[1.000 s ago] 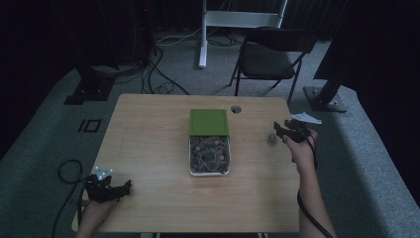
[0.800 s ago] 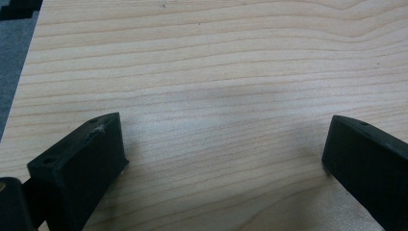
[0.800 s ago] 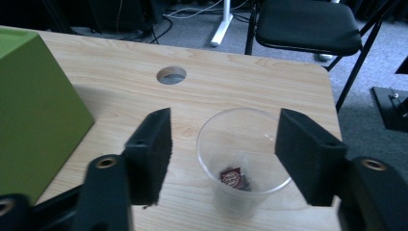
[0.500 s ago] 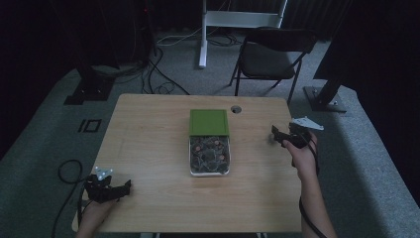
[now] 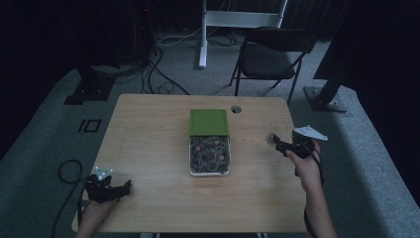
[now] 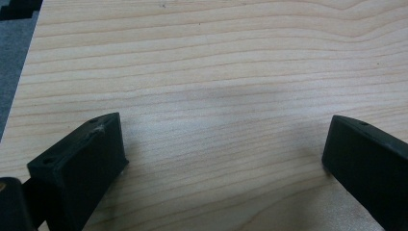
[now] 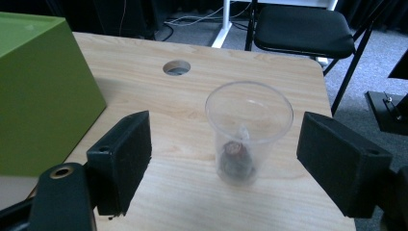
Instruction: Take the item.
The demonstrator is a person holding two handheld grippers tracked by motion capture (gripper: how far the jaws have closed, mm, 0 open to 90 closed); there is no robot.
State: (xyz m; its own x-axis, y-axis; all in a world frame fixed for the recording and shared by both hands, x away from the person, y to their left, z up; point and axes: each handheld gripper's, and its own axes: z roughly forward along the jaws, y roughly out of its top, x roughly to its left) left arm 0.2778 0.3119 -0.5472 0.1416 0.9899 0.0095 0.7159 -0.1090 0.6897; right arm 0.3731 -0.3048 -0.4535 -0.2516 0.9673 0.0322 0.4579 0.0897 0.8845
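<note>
A clear plastic cup (image 7: 248, 130) stands upright on the wooden table (image 5: 148, 144), with a small brown object (image 7: 234, 156) in its bottom. My right gripper (image 7: 226, 144) is open. Its jaws have just been opening, and the cup stands between them, apart from both pads. In the high view the right gripper (image 5: 278, 144) is near the table's right edge, held by a hand. My left gripper (image 5: 124, 187) rests at the near left corner. In the left gripper view it (image 6: 221, 159) is open over bare wood.
A green box (image 5: 209, 122) sits mid-table, touching a clear tray (image 5: 191, 163) of dark and reddish bits in front of it. A cable hole (image 5: 236, 109) lies right of the box. A black folding chair (image 5: 275, 54) stands beyond the far edge.
The right hand has drawn back slightly toward the near side of the table. The left gripper has stayed where it was.
</note>
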